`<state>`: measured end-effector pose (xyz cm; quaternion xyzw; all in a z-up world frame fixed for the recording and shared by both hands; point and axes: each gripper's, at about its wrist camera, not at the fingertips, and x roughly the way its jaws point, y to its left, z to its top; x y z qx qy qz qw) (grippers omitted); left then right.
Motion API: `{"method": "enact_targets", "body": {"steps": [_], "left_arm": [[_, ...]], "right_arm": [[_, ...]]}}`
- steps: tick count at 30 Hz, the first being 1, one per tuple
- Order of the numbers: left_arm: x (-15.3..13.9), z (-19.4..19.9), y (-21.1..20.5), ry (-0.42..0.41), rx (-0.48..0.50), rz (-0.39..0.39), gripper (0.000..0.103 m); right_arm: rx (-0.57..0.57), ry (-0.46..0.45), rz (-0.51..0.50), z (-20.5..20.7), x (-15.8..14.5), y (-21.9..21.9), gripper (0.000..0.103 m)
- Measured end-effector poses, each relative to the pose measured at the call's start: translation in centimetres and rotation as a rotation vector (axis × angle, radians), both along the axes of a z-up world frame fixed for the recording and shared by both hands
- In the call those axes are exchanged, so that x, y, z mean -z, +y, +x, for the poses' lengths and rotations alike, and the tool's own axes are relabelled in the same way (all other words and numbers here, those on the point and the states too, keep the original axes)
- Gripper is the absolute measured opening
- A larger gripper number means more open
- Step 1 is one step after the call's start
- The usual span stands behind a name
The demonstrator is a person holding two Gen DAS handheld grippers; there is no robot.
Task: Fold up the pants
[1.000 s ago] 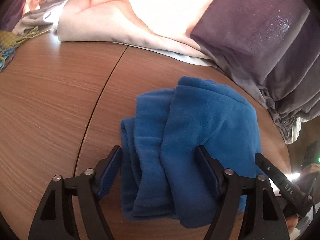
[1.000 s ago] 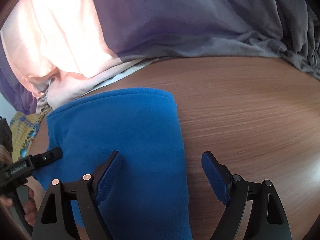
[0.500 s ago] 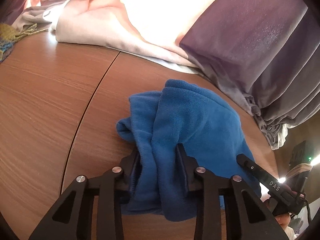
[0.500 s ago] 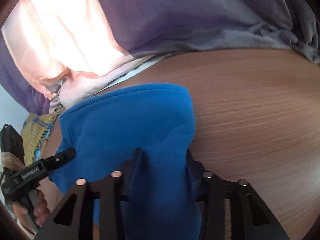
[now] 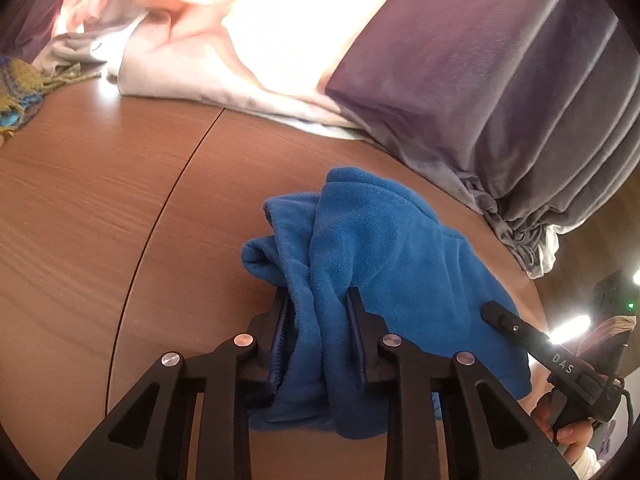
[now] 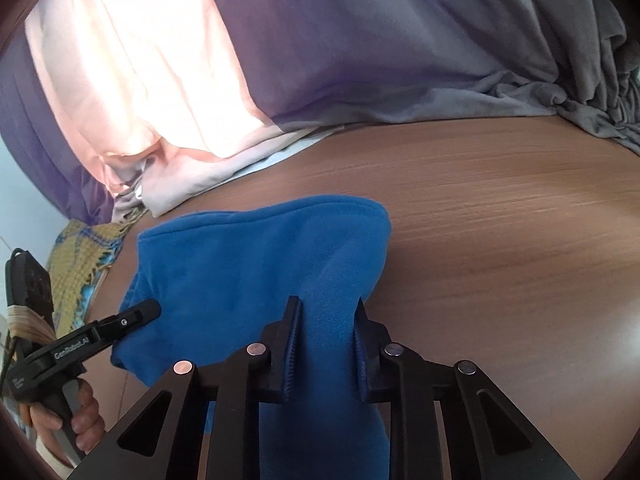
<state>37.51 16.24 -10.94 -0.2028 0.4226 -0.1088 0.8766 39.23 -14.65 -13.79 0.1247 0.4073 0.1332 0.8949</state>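
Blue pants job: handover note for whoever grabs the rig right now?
Left gripper: jaws closing, pads pressing a bunched fold of the pants at the near left edge.
Right gripper: jaws closing, pads pressing the near right edge.
Pants: already folded into a compact stack on the table; the near end looks to be lifting off it. Purple curtain and other laundry at the far edge, apart from the pants.
Done: earlier folds, both grips.
Left: probably carry the near end over the far end, release, flatten.
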Motion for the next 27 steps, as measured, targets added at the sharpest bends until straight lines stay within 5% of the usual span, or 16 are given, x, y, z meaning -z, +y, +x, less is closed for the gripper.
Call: {"method": "enact_targets", "body": {"steps": [11,27], "left_arm": [[-5.7,-4.1,2.2,-0.117,-0.037,0.047,0.027],[-7.6,-0.4,17.3,-0.155,0.055,0.064,0.027]], "right_arm": [[-0.046,-0.111,0.009,-4.5,-5.0,1.6,0.024],[-0.004,-0.204,-0.033,-4.4,-8.0,15.6,0.024]]}}
